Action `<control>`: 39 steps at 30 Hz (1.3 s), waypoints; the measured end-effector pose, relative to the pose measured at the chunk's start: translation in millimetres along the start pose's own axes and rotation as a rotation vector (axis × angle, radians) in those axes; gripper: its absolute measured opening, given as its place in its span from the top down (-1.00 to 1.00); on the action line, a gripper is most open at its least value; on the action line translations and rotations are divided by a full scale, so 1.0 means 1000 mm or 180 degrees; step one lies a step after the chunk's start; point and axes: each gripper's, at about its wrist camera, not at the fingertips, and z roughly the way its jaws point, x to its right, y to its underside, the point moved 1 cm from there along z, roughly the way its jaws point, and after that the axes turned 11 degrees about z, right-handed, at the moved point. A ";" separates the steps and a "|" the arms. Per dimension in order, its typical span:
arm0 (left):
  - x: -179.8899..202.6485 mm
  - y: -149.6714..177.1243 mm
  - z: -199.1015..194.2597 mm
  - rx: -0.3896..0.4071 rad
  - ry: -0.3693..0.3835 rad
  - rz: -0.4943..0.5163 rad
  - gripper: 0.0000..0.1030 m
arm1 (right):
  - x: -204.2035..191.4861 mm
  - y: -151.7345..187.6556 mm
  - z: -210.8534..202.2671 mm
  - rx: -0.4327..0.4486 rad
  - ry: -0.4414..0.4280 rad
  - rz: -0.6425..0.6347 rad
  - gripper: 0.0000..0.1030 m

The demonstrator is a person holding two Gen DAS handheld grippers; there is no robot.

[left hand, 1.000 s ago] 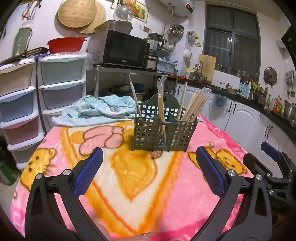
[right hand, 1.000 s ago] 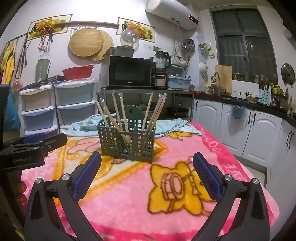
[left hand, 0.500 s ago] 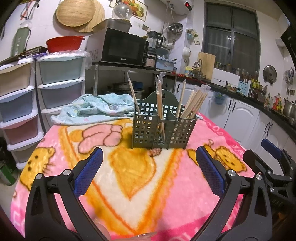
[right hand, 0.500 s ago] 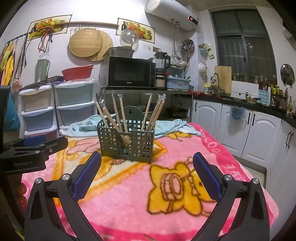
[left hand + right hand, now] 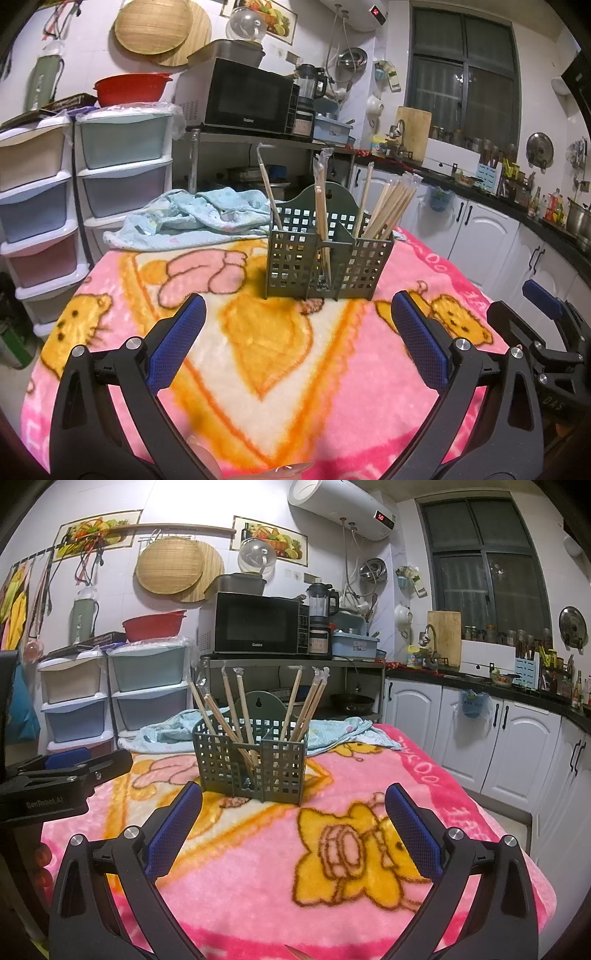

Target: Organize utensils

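A grey-green slotted utensil caddy (image 5: 325, 260) (image 5: 255, 762) stands upright on a table under a pink cartoon blanket (image 5: 266, 350) (image 5: 332, 849). Wooden chopsticks (image 5: 388, 205) (image 5: 236, 716), several in clear wrappers, lean out of its compartments. My left gripper (image 5: 297, 317) is open and holds nothing, a short way in front of the caddy. My right gripper (image 5: 293, 805) is open too, nothing between its blue pads, just before the caddy. Each gripper shows at the edge of the other's view: the right one (image 5: 546, 332), the left one (image 5: 55, 779).
A crumpled light-blue cloth (image 5: 195, 218) (image 5: 332, 731) lies on the table behind the caddy. Plastic drawer towers (image 5: 74, 192) stand to the left, a microwave (image 5: 258, 627) on a metal shelf behind, white cabinets (image 5: 498, 746) and a counter to the right.
The left wrist view has drifted slightly, so the caddy sits a little lower and left in it. The right view is nearly unchanged. Both grippers stay open.
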 end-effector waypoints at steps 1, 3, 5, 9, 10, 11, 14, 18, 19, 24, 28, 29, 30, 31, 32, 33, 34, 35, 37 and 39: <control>0.000 0.000 0.000 -0.0004 0.0003 -0.0002 -0.79 | 0.000 0.000 0.000 0.0001 0.0004 0.0000 -0.87; 0.000 0.000 0.000 -0.0003 0.0004 0.0004 -0.79 | 0.000 0.000 -0.001 0.0003 0.0005 0.0000 -0.87; 0.000 0.000 0.000 -0.0010 0.0001 -0.0002 -0.79 | 0.000 0.000 -0.001 0.0001 0.0006 -0.0001 -0.87; 0.000 0.000 0.000 -0.0001 0.0005 0.0000 -0.79 | 0.000 0.000 -0.001 0.0005 0.0006 -0.0001 -0.87; 0.000 0.000 0.000 -0.0003 0.0010 -0.0004 -0.79 | 0.000 0.000 -0.001 0.0003 0.0007 0.0001 -0.87; 0.000 0.000 0.001 -0.0004 0.0010 -0.0002 -0.79 | 0.001 0.000 0.000 0.0001 0.0008 0.0001 -0.87; -0.001 -0.001 0.000 -0.0007 0.0001 -0.0003 -0.80 | 0.000 0.000 -0.001 0.0001 0.0004 -0.0001 -0.87; -0.001 -0.001 0.000 -0.0014 0.0002 0.0005 -0.79 | 0.001 0.000 -0.001 0.0002 0.0006 -0.0001 -0.87; 0.000 -0.001 0.000 -0.0016 -0.0002 0.0006 -0.79 | 0.000 0.000 -0.001 0.0005 0.0004 -0.0001 -0.87; -0.003 -0.001 -0.002 -0.0021 -0.0002 0.0001 -0.79 | 0.000 0.000 -0.001 0.0004 0.0004 -0.0001 -0.87; -0.002 -0.002 -0.001 -0.0021 0.0000 0.0005 -0.80 | 0.002 -0.001 -0.001 0.0005 0.0013 0.0000 -0.87; -0.003 -0.001 -0.001 -0.0028 -0.0009 0.0010 -0.80 | 0.002 -0.001 -0.001 0.0006 0.0010 0.0001 -0.87; -0.003 -0.002 -0.001 -0.0026 -0.0017 0.0016 -0.80 | 0.001 0.000 -0.001 0.0003 0.0007 0.0002 -0.87; -0.002 -0.002 -0.001 -0.0027 -0.0014 0.0016 -0.80 | 0.001 0.000 -0.001 0.0003 0.0010 0.0002 -0.87; -0.002 -0.002 -0.001 -0.0034 -0.0008 0.0010 -0.79 | 0.002 -0.001 -0.001 0.0000 0.0010 0.0003 -0.87; -0.003 -0.001 -0.001 -0.0043 -0.0007 0.0003 -0.79 | 0.002 -0.001 -0.001 0.0001 0.0012 0.0003 -0.87; -0.003 -0.001 -0.001 -0.0049 -0.0013 0.0005 -0.79 | 0.002 -0.001 -0.001 0.0006 0.0017 0.0003 -0.87; -0.003 -0.001 -0.001 -0.0058 -0.0015 0.0004 -0.79 | 0.002 -0.001 -0.001 0.0011 0.0011 0.0003 -0.87; -0.002 -0.003 0.001 -0.0083 -0.0002 0.0004 -0.79 | 0.004 -0.002 -0.002 0.0031 0.0023 0.0008 -0.87; -0.001 -0.003 0.001 -0.0082 -0.0010 0.0028 -0.79 | 0.005 -0.003 -0.001 0.0040 0.0032 0.0015 -0.87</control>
